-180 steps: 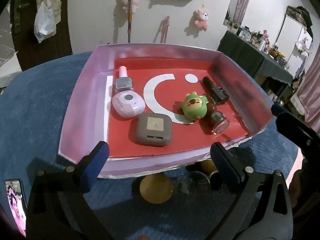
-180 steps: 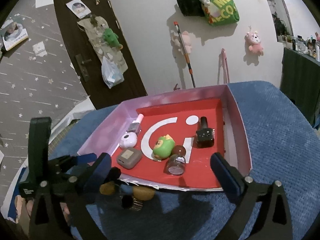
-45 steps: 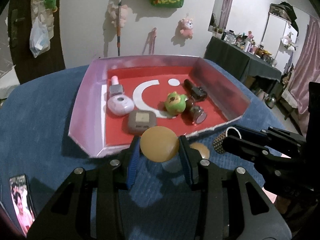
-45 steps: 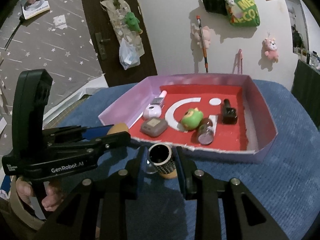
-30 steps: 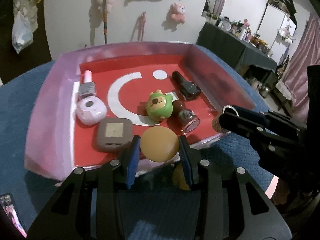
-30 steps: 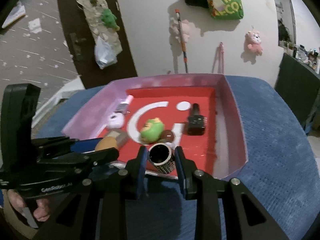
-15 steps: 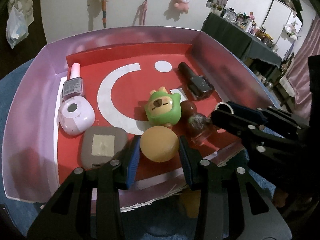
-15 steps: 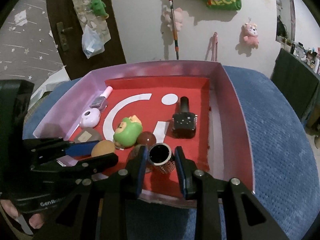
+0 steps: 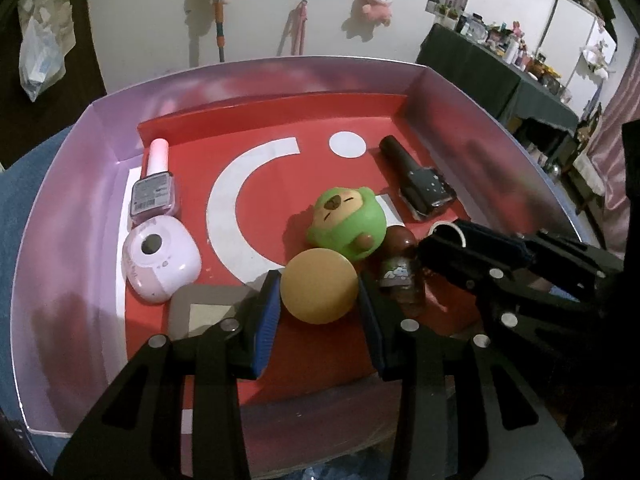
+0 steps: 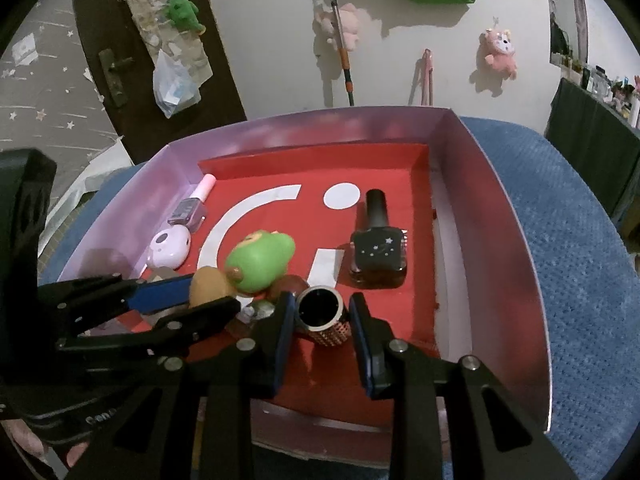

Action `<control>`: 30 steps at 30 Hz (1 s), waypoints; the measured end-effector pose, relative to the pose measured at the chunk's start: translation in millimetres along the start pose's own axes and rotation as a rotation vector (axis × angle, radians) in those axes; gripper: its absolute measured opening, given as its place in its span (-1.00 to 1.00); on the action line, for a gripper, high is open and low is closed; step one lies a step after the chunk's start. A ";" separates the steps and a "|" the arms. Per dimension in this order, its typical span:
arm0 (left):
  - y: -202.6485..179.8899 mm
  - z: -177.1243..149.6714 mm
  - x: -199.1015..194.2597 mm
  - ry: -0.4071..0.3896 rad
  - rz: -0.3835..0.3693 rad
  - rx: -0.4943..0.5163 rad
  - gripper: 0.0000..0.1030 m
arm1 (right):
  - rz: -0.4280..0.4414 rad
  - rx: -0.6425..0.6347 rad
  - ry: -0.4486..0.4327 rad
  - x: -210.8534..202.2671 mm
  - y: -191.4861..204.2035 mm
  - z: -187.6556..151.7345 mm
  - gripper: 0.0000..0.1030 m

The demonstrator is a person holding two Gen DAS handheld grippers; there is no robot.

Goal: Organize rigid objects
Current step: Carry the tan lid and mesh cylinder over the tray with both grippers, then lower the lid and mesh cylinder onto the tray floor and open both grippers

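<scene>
My left gripper (image 9: 319, 300) is shut on a tan round disc (image 9: 319, 286) and holds it low over the front of the red-floored pink tray (image 9: 72, 208), just in front of the green toy (image 9: 347, 222). My right gripper (image 10: 322, 322) is shut on a studded black cylinder (image 10: 322, 316), held over the tray floor in front of the black nail polish bottle (image 10: 378, 252). The disc (image 10: 208, 286) and the left gripper (image 10: 188, 300) show at the left of the right wrist view. The right gripper (image 9: 448, 240) shows at the right of the left wrist view.
In the tray lie a pink nail polish (image 9: 154, 188), a lilac round case (image 9: 160, 264), a grey square case (image 9: 204, 314), a brown jar (image 9: 402, 276) and a black bottle (image 9: 420, 186). The tray sits on a blue cloth (image 10: 580, 264).
Both grippers picked up their objects from the blue cloth in front of the tray and carried them forward over the tray's front wall, and now hold them low above the red floor.
</scene>
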State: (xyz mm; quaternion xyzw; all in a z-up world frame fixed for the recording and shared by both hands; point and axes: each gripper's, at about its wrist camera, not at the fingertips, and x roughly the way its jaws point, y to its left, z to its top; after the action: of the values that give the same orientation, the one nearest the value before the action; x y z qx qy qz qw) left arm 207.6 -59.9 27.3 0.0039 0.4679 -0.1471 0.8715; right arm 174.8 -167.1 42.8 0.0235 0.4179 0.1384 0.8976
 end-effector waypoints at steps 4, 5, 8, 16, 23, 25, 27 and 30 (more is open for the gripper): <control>-0.9 -2.0 0.4 -0.002 -0.011 0.012 -0.30 | 0.003 0.009 0.002 -0.2 -2.0 0.1 -0.42; 0.6 -1.6 0.9 -0.002 -0.016 0.009 -0.30 | 0.002 0.007 0.002 -0.3 -3.2 0.3 -0.42; 0.2 -1.5 1.8 -0.003 -0.013 0.013 -0.30 | 0.003 0.007 0.002 -0.5 -4.3 0.4 -0.42; -1.5 -0.8 3.5 -0.001 -0.017 0.009 -0.30 | 0.003 0.002 0.002 0.0 -4.2 0.5 -0.41; 0.7 -0.7 3.8 -0.002 -0.021 -0.002 -0.30 | 0.005 0.002 0.002 -0.7 -4.1 0.2 -0.41; 0.3 -1.6 2.1 -0.003 -0.013 0.000 -0.30 | 0.006 0.002 0.002 -0.9 -4.0 0.3 -0.41; 0.5 -2.1 0.7 -0.003 -0.009 -0.003 -0.29 | 0.007 0.003 0.002 -0.8 -4.4 0.4 -0.41; 2.0 -2.6 -1.9 -0.005 -0.009 -0.013 -0.24 | 0.007 0.004 0.002 -0.9 -4.1 0.3 -0.40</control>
State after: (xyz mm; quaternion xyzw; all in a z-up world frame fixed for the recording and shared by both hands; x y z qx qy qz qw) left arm 205.0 -57.1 27.1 -0.0044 0.4668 -0.1478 0.8719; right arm 175.4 -171.2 43.0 0.0267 0.4191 0.1407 0.8966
